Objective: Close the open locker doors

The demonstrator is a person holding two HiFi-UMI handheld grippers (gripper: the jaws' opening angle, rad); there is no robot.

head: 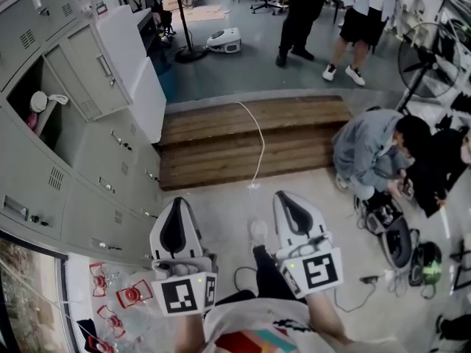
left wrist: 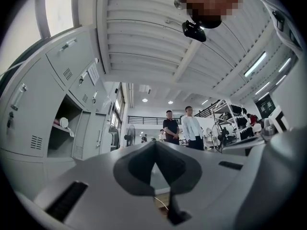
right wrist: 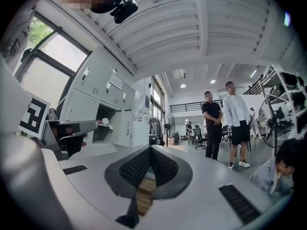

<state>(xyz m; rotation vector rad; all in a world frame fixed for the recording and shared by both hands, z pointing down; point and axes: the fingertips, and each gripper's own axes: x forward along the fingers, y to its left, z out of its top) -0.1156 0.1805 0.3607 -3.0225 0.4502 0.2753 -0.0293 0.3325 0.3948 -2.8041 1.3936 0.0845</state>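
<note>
A bank of grey lockers (head: pixel 81 175) runs along the left of the head view. One compartment (head: pixel 37 105) stands open with a white object on its shelf, and its grey door (head: pixel 92 72) is swung outward. The same open compartment (left wrist: pixel 64 128) (right wrist: pixel 104 123) shows at the left in both gripper views. My left gripper (head: pixel 179 201) (left wrist: pixel 154 145) and right gripper (head: pixel 284 195) (right wrist: pixel 149 148) are held side by side in front of me, well short of the lockers. Both are shut with nothing between their jaws.
A white panel (head: pixel 136 72) stands past the open door. A low wooden platform (head: pixel 250 138) with a white cable (head: pixel 259 142) lies ahead. A person crouches at the right (head: pixel 372 153) beside gear on the floor (head: pixel 401 241). Two people (head: pixel 302 13) and fans (head: pixel 430 57) stand farther off.
</note>
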